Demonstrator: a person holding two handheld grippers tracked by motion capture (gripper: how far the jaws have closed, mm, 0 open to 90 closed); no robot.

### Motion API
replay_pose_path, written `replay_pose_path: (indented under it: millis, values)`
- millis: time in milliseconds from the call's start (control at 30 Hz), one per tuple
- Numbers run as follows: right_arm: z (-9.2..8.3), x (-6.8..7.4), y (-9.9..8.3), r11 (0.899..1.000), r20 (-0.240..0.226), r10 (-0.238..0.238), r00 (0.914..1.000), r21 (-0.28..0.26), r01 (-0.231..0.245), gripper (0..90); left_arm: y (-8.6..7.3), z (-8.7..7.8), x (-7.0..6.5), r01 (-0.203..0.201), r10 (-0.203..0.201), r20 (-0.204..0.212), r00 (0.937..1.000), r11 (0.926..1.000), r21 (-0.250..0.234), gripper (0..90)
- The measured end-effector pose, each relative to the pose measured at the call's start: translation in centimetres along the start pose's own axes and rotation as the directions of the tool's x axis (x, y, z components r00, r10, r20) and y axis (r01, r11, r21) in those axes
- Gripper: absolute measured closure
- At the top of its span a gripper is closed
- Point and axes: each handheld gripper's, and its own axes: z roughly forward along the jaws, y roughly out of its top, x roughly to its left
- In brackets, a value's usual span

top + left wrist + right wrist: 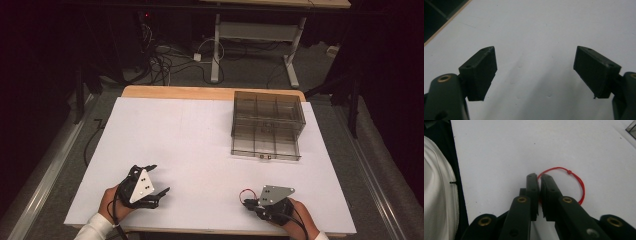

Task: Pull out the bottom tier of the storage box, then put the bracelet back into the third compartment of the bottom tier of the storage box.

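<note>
Near the front edge of the white tabletop (200,150), at about 5 o'clock, the right claw (248,202) is pinched tight on a red string loop (574,182). Its two black fingers (532,192) are pressed together, with the string caught between them. Most of the loop lies flat on the tabletop just beside the claw. A small red bead (569,172) sits on the string.

Over at 7 o'clock, the left claw (159,179) is wide open, with nothing between its fingers (480,72).

Far back at 1 o'clock stands a clear box with drawers (267,125), well apart from both claws.
</note>
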Motion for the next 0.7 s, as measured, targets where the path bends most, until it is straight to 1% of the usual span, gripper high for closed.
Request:
replay_pose_path:
  millis: [200, 400, 600, 700]
  values:
    - [0.01, 0.26, 0.02, 1.0, 0.02, -0.026, 0.9995, 0.0, 0.026, 90.0, -0.05, 0.0, -0.03, 0.001, -0.001, 0.0, 1.0, 1.0, 0.0, 18.2]
    - [-0.03, 0.57, 0.06, 0.999, 0.041, -0.053, 0.9978, 0.002, 0.052, 90.0, -0.11, 0.04, -0.11, -0.007, 0.007, 0.002, 1.0, 1.0, 0.006, 18.2]
    - [-0.04, 0.55, 0.06, 0.998, 0.041, -0.055, 0.9976, -0.003, 0.056, 90.0, -0.08, 0.02, 0.01, 0.0, 0.0, -0.002, 1.0, 1.0, -0.001, 18.2]
    - [-0.1, 0.62, 0.04, 0.998, 0.045, -0.059, 0.9972, -0.007, 0.06, 90.0, -0.13, 0.07, -0.11, -0.009, 0.009, 0.0, 1.0, 0.9999, 0.005, 18.2]
